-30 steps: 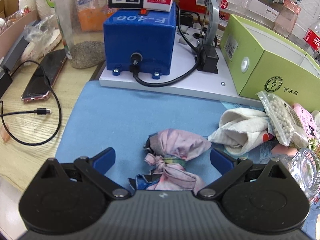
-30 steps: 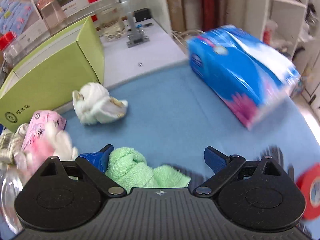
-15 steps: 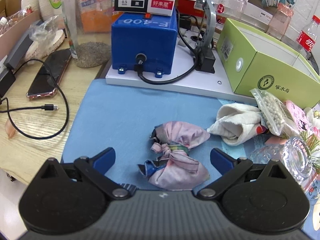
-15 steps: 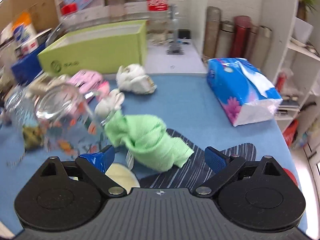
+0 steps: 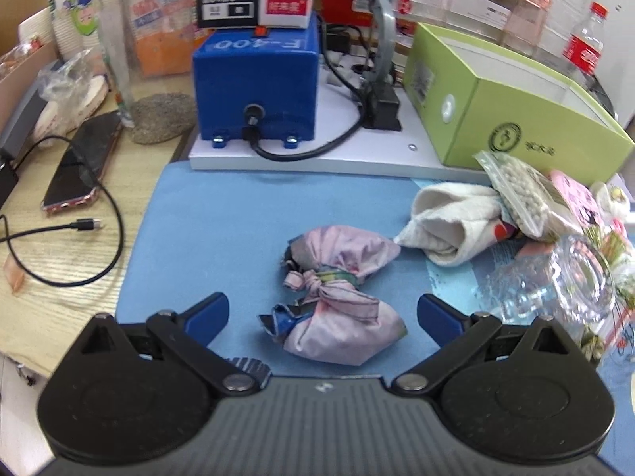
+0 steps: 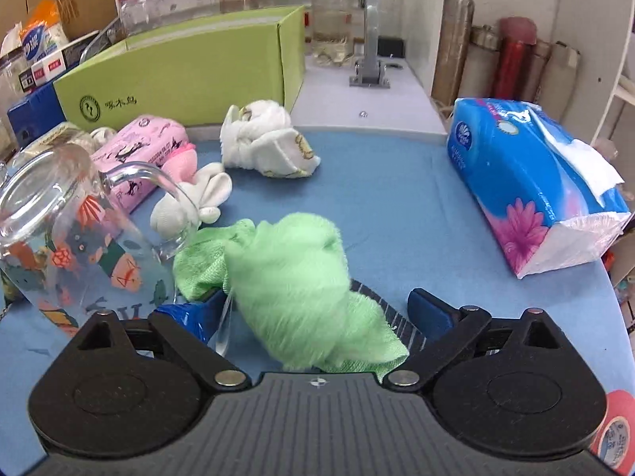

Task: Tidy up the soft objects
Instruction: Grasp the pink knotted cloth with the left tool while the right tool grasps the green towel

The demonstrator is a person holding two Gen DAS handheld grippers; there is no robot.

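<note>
On the left side of the bench (image 5: 55, 277), a phone (image 5: 79, 166) and a loose charging cable (image 5: 79, 234) lie on bare wood, well apart from the blue mat (image 5: 222, 218). The left tool (image 5: 322, 311) hangs over that mat with its jaws spread wide and nothing between them. Just ahead of it sits the knotted cloth bundle (image 5: 337, 293), pinkish and cinched at the waist by a tight knot. It looks light and limp, likely to sag either side of a grip, so the knot seems the surest place to take hold. To its right a rolled white towel (image 5: 444, 222) rests against a bag of white beads (image 5: 520, 194), with a clear glass mug (image 5: 571, 277) nearby that I would steer clear of.

Moving on to the right tool (image 6: 317, 309), it too stands open, its blue fingers (image 6: 430, 311) on either side of a crumpled green towel (image 6: 293, 285) without pinching it. The towel touches the base of the mug (image 6: 79, 238) on its left. Fluffy and springy, it should compress easily; a deep bite through the thick middle would hold better than a loose corner. Beyond it lie a small white plush (image 6: 194, 202), a balled white sock (image 6: 266, 139) and, far right, a blue tissue pack (image 6: 528, 186).
</note>
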